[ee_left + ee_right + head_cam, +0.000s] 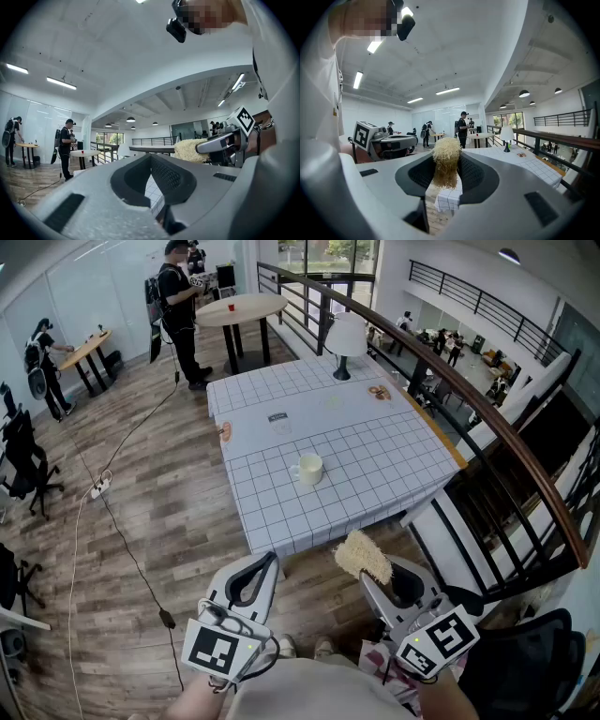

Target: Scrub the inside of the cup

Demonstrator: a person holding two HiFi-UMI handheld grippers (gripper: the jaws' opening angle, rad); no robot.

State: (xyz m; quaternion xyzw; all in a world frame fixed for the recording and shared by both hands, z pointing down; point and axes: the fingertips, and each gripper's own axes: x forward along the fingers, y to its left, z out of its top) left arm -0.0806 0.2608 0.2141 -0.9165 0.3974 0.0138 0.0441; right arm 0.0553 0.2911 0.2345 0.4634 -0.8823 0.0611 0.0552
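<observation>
A cream cup (307,469) with a handle stands upright on the checkered tablecloth of the table (394,460), well ahead of both grippers. My right gripper (367,576) is held in the air short of the table's near edge, shut on a straw-coloured fibrous scrubber (363,556). In the right gripper view the scrubber (446,157) sticks out between the jaws of that gripper (446,164). My left gripper (271,560) hangs beside it to the left, jaws closed tip to tip with nothing in them (151,158). The scrubber (190,150) also shows at the right of the left gripper view.
A white lamp (345,337) stands at the table's far end, with small flat items (278,418) nearby. A dark railing (450,381) runs along the table's right side. A cable (122,540) and power strip (99,487) lie on the wooden floor at left. People stand near a round table (241,308).
</observation>
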